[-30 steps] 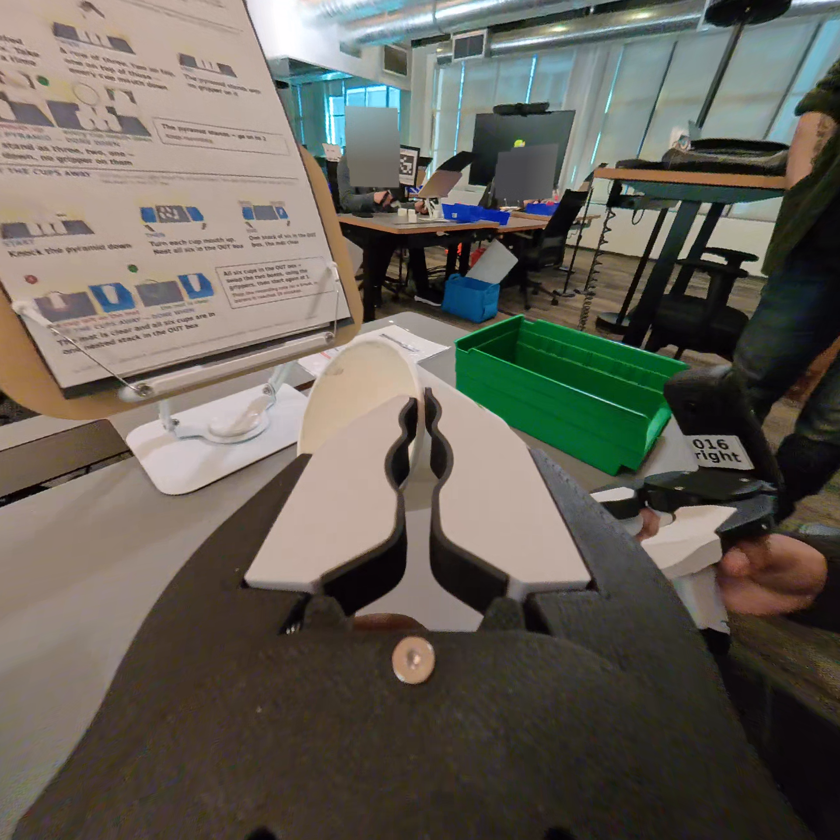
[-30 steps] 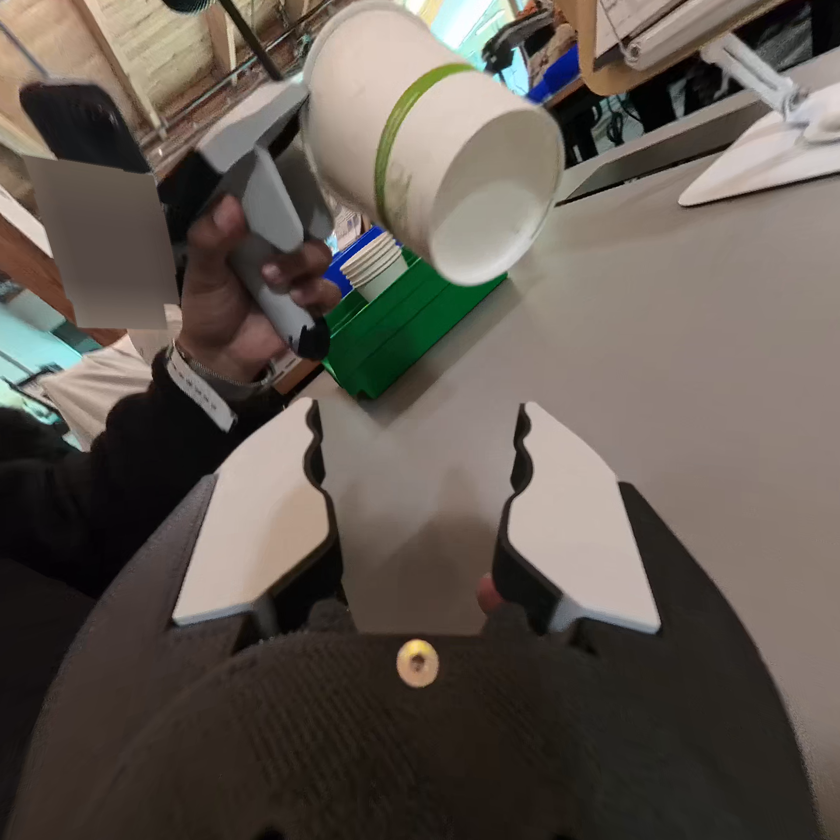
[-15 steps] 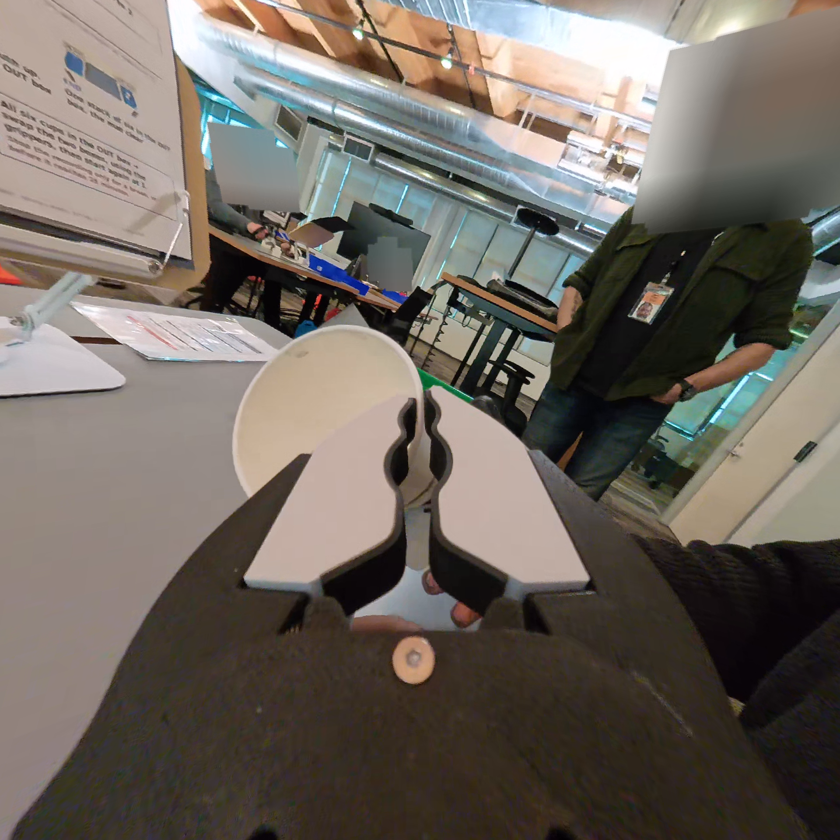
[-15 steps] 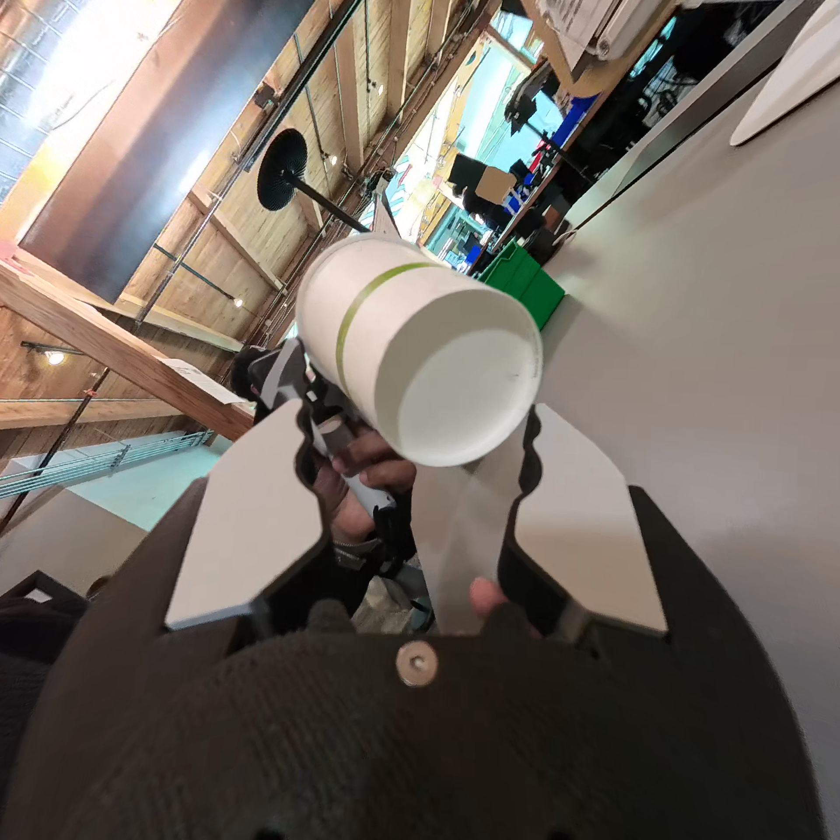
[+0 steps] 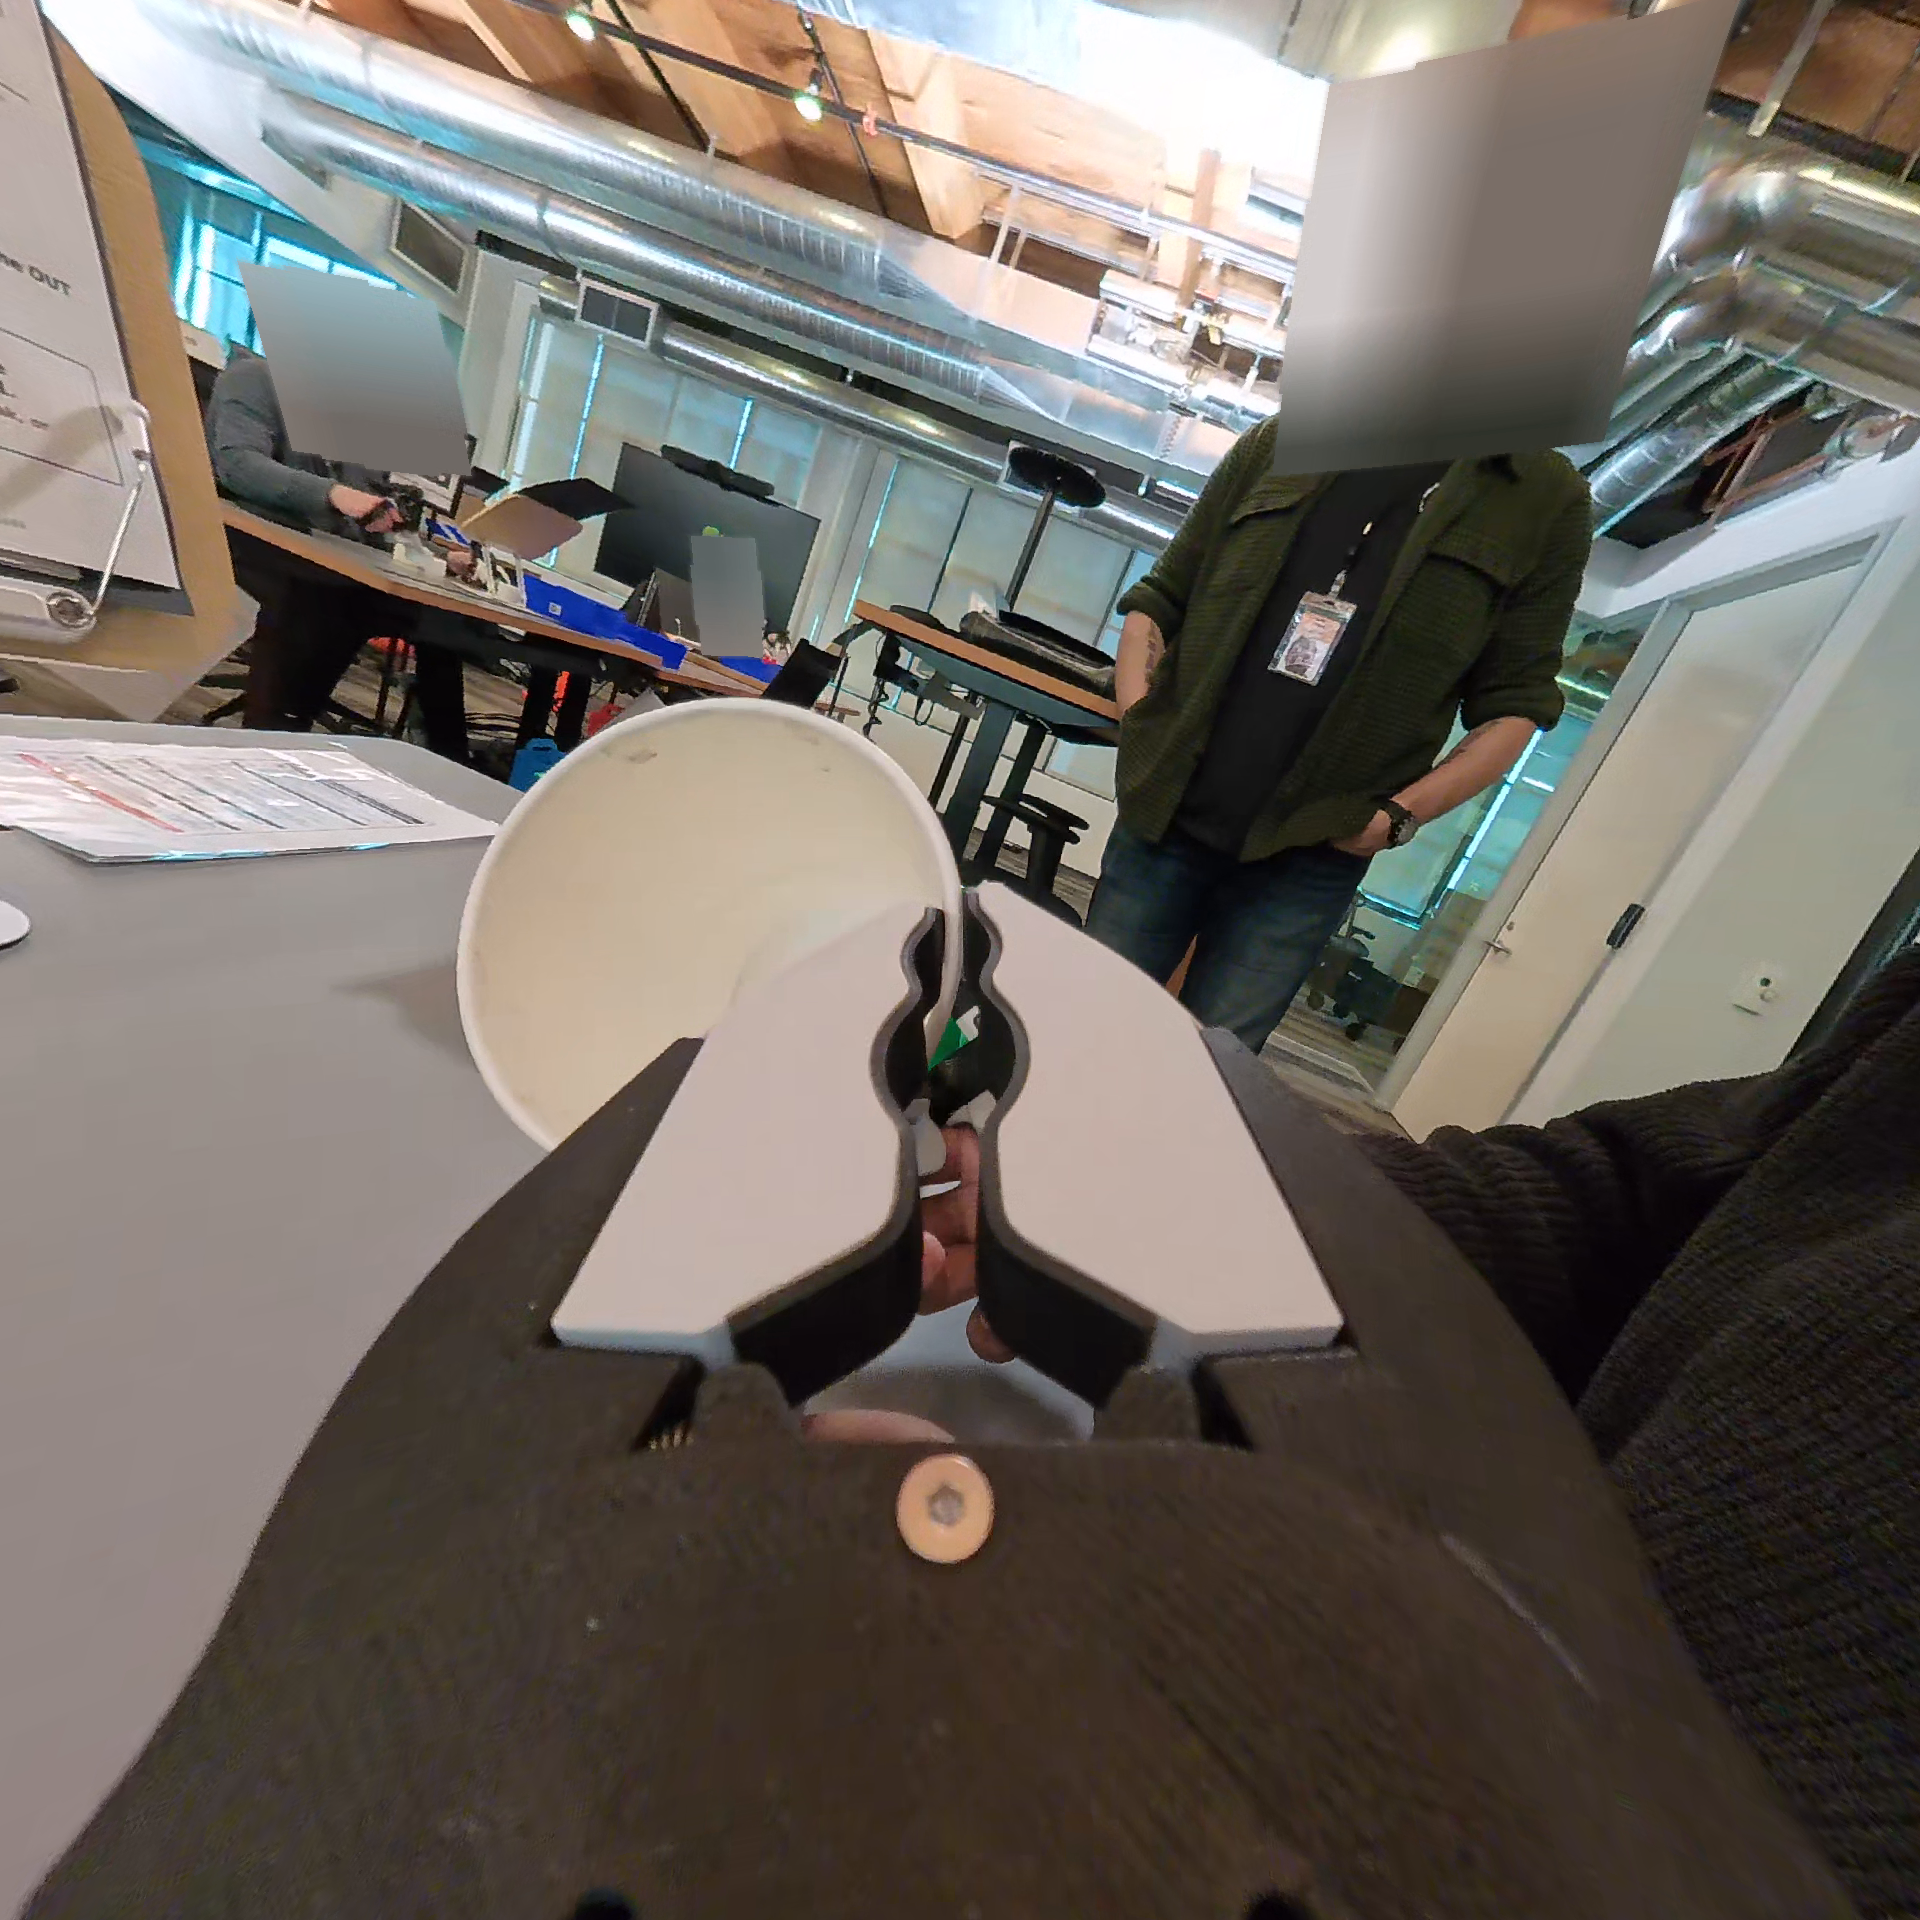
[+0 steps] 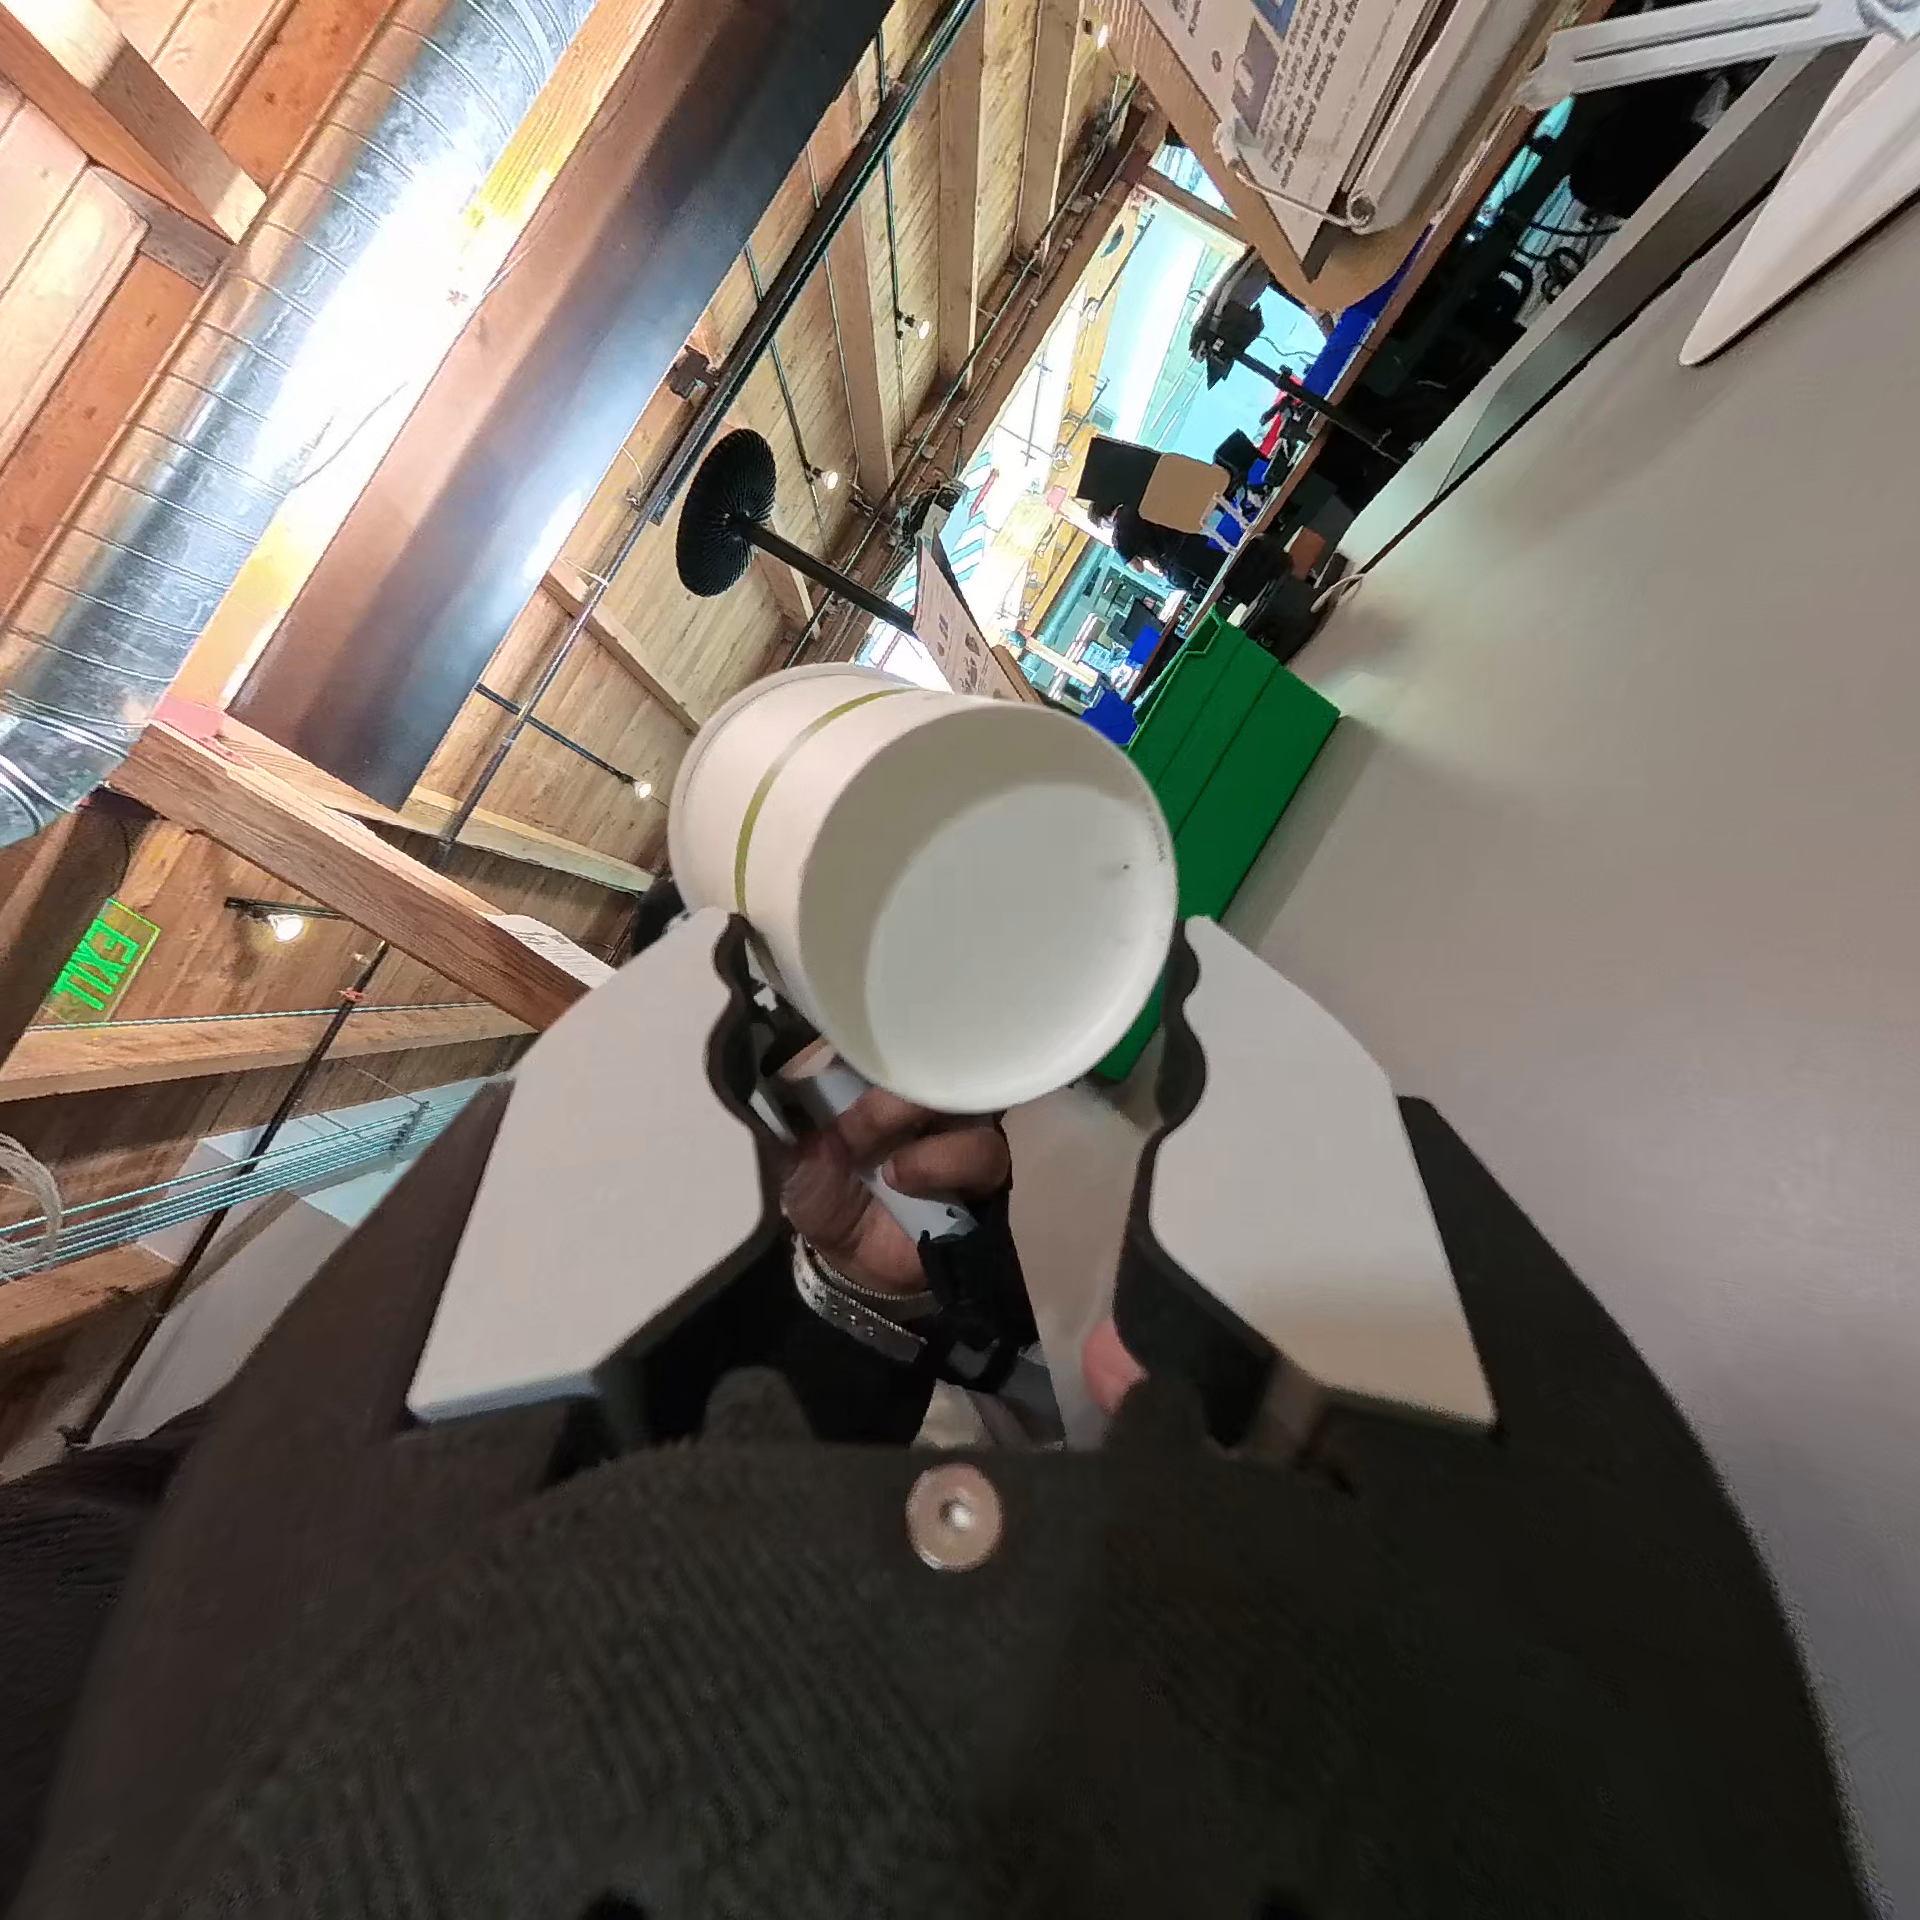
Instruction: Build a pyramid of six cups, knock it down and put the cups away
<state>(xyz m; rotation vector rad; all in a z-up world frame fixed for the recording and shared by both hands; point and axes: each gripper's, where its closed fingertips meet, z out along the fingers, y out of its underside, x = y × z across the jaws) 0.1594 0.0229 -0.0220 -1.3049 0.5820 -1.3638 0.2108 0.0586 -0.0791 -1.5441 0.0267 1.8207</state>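
White paper cup (image 5: 686, 894) pinched by left gripper (image 5: 954, 940); writing unreadable.

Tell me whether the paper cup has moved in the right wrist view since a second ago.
Yes. The paper cup now sits between the right tool tips, nearer than the green bin.

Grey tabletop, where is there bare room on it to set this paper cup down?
Bare stretches: left of the paper cup, below the printed sheet; and between the green bin and the white stand base. Crowded only by the bin, where the left claw holds the cup between the open right claw.
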